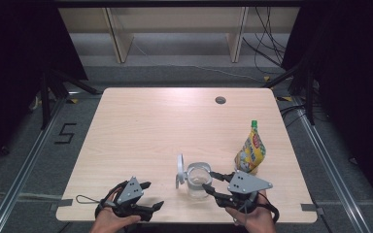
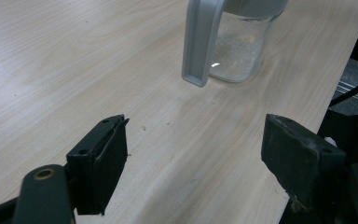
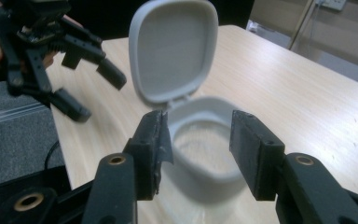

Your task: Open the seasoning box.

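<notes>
From the high view, the jar (image 1: 197, 179) stands near the bench (image 1: 141, 126) edge at 6 o'clock, its lid (image 1: 180, 169) flipped up, leaving the mouth free. The right gripper (image 1: 213, 183) sits at its 3 o'clock, the yellow pouch (image 1: 250, 151) beyond.

In the left gripper view, the left gripper (image 2: 193, 154) has wide fingers, nothing between, waiting aside.

In the right gripper view, half-parted fingers (image 3: 150, 144) hold nothing before the jar rim.

Clear jar (image 1: 197, 180) with grey lid (image 1: 180, 168), yellow pouch (image 1: 250, 153) with green cap, pale wood-grain table (image 1: 150, 126), black grippers.
</notes>
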A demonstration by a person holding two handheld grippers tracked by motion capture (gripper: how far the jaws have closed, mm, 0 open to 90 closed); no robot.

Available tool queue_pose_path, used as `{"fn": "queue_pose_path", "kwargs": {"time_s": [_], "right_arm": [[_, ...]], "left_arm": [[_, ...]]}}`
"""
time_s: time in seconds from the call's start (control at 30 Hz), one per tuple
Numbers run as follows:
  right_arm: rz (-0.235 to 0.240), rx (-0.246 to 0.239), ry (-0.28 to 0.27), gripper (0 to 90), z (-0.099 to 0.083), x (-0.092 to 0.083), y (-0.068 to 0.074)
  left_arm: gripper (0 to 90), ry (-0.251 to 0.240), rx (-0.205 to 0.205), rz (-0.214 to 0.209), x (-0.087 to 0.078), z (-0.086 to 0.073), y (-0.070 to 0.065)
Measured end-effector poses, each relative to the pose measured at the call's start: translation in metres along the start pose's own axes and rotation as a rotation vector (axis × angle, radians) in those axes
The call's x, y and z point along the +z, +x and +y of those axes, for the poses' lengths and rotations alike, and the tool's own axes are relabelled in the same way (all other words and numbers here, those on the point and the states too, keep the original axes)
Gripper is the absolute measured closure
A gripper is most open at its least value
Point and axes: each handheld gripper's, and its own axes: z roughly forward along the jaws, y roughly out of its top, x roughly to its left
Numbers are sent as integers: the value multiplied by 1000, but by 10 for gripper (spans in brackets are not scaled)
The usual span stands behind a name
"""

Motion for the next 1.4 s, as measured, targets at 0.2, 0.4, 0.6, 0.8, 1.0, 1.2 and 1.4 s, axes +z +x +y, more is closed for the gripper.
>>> {"fn": "queue_pose_path", "kwargs": {"time_s": [0.2,0.4,0.6,0.8,1.0,1.2,1.4], "right_arm": [[-37,44,39,490,-23,-21,0],[-98,108,57,449,-38,-40,-10],[-159,176,66,428,-50,-56,-17],[-256,216,61,416,-59,-70,-22],[-326,263,70,339,-66,-75,-31],[-391,312,60,279,-72,-73,-44],[-439,306,57,209,-71,-64,-57]], "left_arm": [[226,16,4,10,0,0,0],[228,3,-5,12,1,-1,2],[229,33,40,22,-1,1,4],[230,34,43,23,0,1,4],[230,24,5,22,2,0,2],[230,21,5,22,5,1,1],[233,24,2,23,6,1,1]]}}
